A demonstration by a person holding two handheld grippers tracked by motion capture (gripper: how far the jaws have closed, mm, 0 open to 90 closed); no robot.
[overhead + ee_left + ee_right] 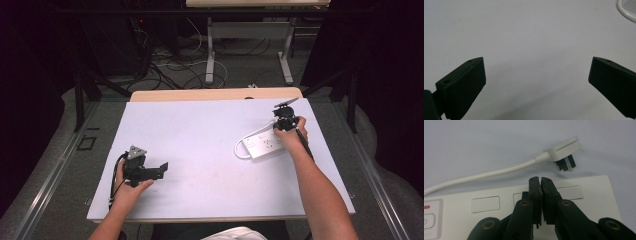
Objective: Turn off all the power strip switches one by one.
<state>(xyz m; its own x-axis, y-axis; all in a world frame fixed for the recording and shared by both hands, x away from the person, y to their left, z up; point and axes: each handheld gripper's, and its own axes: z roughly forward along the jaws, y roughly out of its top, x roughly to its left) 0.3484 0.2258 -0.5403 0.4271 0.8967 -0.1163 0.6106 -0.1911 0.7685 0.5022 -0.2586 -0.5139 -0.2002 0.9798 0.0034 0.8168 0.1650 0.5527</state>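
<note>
While our right claw (541,178) hovers with its jaws pressed together on nothing, we see the white power strip (586,202) lying straight beneath it, its long axis running crosswise to the jaws in the right gripper view. The strip's own plug (564,151) lies loose just past the far edge, prongs bare, its white cord (486,173) curving away along the strip. From the high view, the power strip (265,145) sits on the right half of the table (200,130), right under our right hand, so that arm is plainly the nearer one. Our left claw (536,82) rests well apart with jaws spread wide over bare table. The surface is a pale sheet; behind it a dark room, cables on the floor.
</note>
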